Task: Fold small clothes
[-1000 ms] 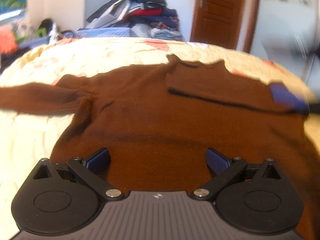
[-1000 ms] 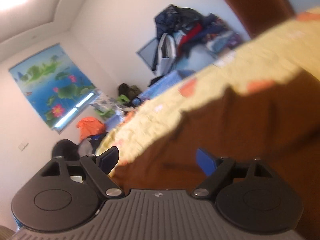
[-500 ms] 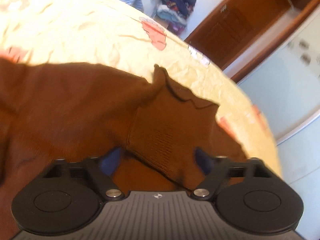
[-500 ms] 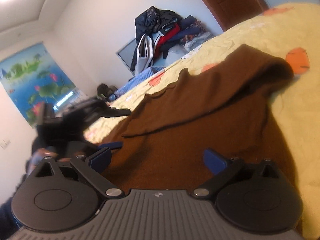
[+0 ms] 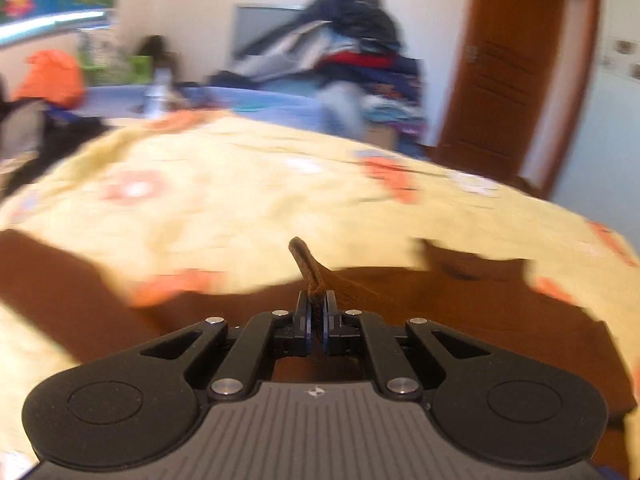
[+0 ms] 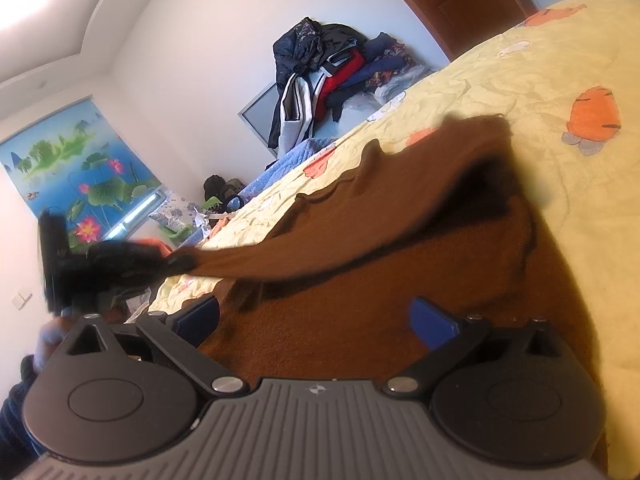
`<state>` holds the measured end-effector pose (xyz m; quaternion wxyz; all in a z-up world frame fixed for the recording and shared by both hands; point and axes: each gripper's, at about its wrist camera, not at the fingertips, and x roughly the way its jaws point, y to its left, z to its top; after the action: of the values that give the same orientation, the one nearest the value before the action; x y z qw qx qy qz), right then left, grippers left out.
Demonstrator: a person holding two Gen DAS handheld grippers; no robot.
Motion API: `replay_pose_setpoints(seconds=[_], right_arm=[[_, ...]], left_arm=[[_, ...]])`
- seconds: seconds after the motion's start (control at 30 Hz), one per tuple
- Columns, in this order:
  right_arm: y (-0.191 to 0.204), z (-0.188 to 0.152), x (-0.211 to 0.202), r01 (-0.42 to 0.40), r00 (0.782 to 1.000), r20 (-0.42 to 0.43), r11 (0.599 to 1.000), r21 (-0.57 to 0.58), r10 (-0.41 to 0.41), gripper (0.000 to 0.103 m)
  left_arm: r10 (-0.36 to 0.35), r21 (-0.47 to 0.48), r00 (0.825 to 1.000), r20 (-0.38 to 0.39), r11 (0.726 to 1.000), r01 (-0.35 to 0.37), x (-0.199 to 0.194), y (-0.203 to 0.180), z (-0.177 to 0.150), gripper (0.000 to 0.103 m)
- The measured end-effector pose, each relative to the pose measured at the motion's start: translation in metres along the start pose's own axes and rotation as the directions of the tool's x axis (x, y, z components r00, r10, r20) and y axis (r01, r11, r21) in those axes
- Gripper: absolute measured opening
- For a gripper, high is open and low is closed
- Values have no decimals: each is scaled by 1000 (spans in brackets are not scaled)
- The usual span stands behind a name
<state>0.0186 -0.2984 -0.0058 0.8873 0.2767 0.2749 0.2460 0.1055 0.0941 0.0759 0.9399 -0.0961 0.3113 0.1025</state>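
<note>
One sweater: a brown sweater [image 6: 400, 280] lies on the yellow bedspread [image 6: 560, 60].
Where it is: it fills the middle of the right wrist view, from 9 o'clock to 4 o'clock.
Left gripper [image 5: 316, 320]: its tongs are pressed together on a bit of the sweater, which sticks up at 12 o'clock.
Right gripper [image 6: 314, 320]: its tongs are wide apart and hold nothing. It hovers over the sweater.
Sleeve [image 6: 300, 248]: it is pulled out toward 9 o'clock.
What could go wrong: I think the small pinch could slip if the pull is fast. Then the sleeve would drop crooked.
Count: one sweater, two grippers, one clothes pile [image 6: 332, 68] at 12 o'clock, one door [image 5: 508, 68].
</note>
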Motion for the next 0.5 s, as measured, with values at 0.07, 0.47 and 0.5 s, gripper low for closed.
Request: replay_pose_setpoints(seconds=[0.07, 0.47, 0.5], right_arm=[[1, 0, 0, 2, 1000, -2, 1000, -3, -2, 103], [25, 38, -3, 79, 997, 4, 990, -119, -79, 103], [30, 52, 3, 103, 995, 20, 984, -147, -101, 103]], left_arm=[[58, -34, 997, -52, 998, -60, 13, 26, -2, 5], [115, 69, 988, 100, 990, -122, -44, 15, -21, 61], [77, 77, 985, 152, 993, -90, -53, 8, -20, 94]])
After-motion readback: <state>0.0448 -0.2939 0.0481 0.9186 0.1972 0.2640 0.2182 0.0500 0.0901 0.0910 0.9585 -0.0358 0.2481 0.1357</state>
